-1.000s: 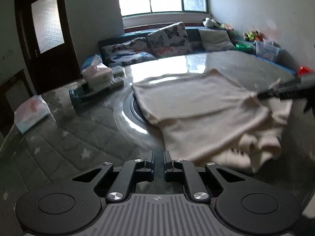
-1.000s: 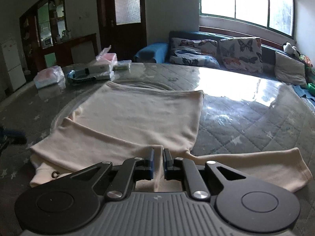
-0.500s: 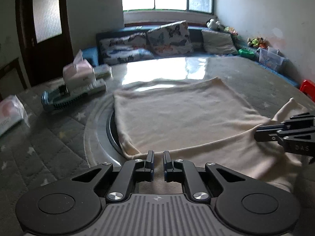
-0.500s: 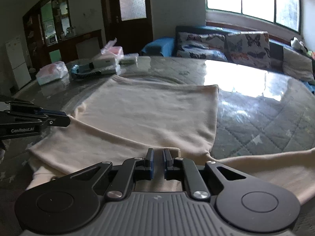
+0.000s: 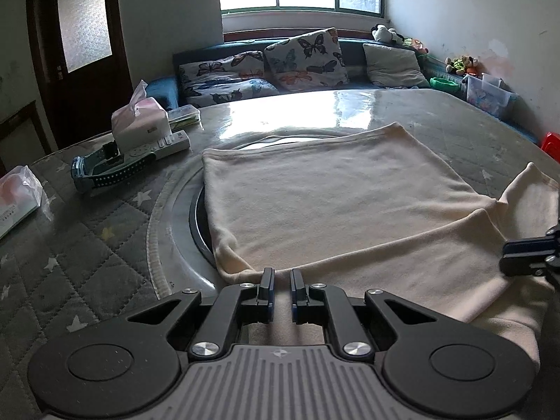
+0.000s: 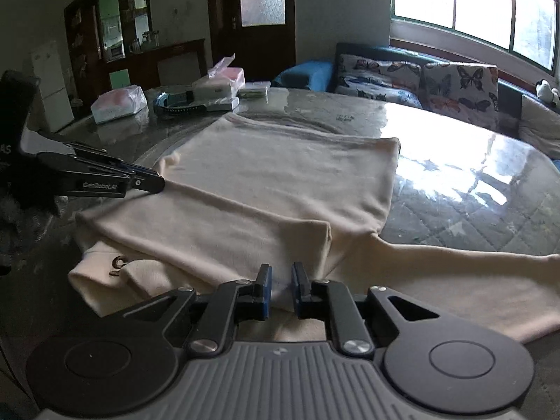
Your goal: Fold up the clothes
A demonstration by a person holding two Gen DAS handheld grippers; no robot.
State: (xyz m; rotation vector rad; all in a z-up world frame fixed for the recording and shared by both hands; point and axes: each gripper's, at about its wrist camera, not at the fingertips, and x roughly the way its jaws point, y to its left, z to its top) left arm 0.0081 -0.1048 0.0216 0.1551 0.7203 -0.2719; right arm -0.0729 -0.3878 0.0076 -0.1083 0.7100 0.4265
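At six o'clock, both the left gripper (image 5: 280,277) and right gripper (image 6: 280,274) stand nearly shut over the cream sweater (image 5: 325,196), whether pinching it I cannot tell: soft, light, floppy knit, best gripped at folded edges.

We see open room over the far half of the round glass-topped table with its grey quilted star cloth (image 5: 402,105), bare and glossy up to the sofa. On its left edge stands a cluster in the way: a white tissue box (image 5: 140,124), a white remote control (image 5: 164,145), a blue perforated strap (image 5: 105,171) and a plastic-wrapped tissue pack (image 5: 15,199). The spread cream knit garment (image 5: 332,206) covers the middle, lying flat and low.
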